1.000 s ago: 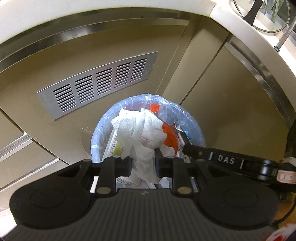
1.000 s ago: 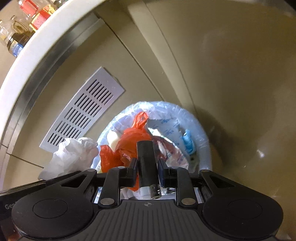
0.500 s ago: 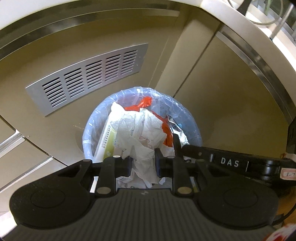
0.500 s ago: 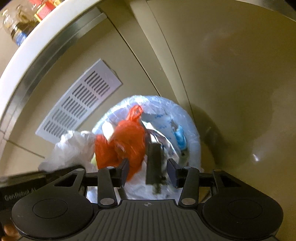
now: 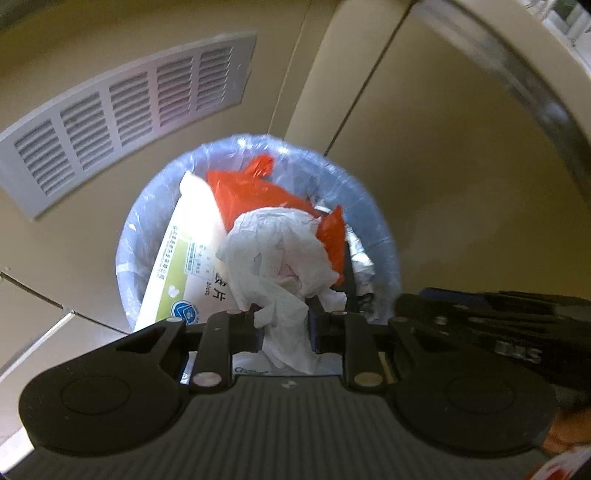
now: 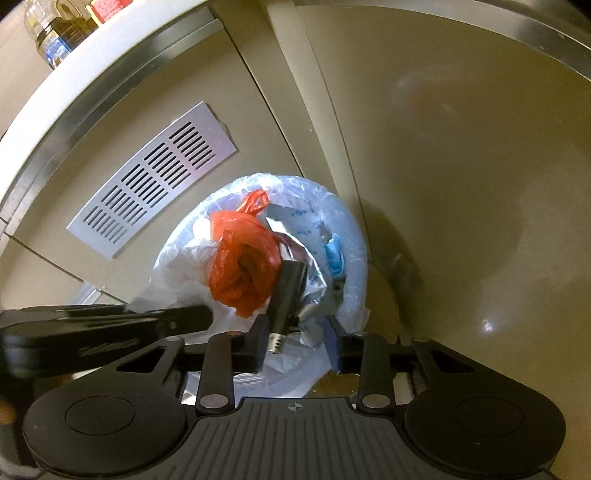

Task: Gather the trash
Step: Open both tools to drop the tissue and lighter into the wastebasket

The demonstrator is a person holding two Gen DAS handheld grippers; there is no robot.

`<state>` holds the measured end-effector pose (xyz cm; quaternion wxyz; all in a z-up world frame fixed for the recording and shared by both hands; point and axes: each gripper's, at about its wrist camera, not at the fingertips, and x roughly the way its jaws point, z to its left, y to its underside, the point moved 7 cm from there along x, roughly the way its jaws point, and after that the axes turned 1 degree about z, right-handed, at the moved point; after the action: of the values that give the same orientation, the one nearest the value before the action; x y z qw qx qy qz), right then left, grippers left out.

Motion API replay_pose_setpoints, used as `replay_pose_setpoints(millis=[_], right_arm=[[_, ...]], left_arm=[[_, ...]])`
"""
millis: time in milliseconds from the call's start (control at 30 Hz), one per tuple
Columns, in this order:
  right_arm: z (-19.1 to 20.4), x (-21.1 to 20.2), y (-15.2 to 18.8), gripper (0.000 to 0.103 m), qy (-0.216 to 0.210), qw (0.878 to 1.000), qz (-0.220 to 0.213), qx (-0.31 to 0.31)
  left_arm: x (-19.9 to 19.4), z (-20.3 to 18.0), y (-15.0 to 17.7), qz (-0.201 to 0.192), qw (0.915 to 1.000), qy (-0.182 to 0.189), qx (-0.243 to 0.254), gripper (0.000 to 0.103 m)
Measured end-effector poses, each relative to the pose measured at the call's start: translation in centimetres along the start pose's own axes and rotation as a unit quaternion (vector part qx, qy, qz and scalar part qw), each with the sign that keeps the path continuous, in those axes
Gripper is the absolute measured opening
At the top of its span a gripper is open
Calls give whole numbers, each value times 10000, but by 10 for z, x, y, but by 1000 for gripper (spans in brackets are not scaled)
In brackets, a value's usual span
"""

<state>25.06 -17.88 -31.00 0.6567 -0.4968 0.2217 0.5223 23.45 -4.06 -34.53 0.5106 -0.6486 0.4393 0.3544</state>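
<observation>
left wrist view: left gripper (image 5: pixel 284 325) clamps white crumpled tissue (image 5: pixel 280 251) over bin (image 5: pixel 384 236); right gripper (image 6: pixel 295 341), jaws just narrowing, clear of black tube (image 6: pixel 286 295).

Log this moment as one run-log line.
left tongs: shut on white tissue over bin | right tongs: open, jaws just closing, black tube loose between them | bin: nearly full

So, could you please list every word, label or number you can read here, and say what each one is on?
"片": a large character on the white and green package in the bin; the rest of its print is too small.
Right gripper body: white lettering, blurred.
Left gripper body: lettering, blurred.
Silver-blue wrapper: blue print, unreadable.
Bottle label: unreadable.
</observation>
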Motion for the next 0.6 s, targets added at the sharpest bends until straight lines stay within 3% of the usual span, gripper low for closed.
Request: replay_pose_setpoints(millis=[167, 367, 433, 600], right_arm=[[-5, -1, 3, 32, -14, 10000, 58, -12], [-1, 0, -1, 32, -148, 9999, 30, 22], [1, 0, -3, 33, -183, 9998, 29, -24], [9, 1, -7, 41, -310, 9995, -15, -106]], left_arm=[[16, 6, -2, 106, 9999, -34, -130, 20], [2, 5, 3, 38, 9999, -128, -33, 31], [-5, 6, 5, -5, 9998, -182, 28, 40], [-27, 9, 5, -190, 9995, -238, 114, 47]])
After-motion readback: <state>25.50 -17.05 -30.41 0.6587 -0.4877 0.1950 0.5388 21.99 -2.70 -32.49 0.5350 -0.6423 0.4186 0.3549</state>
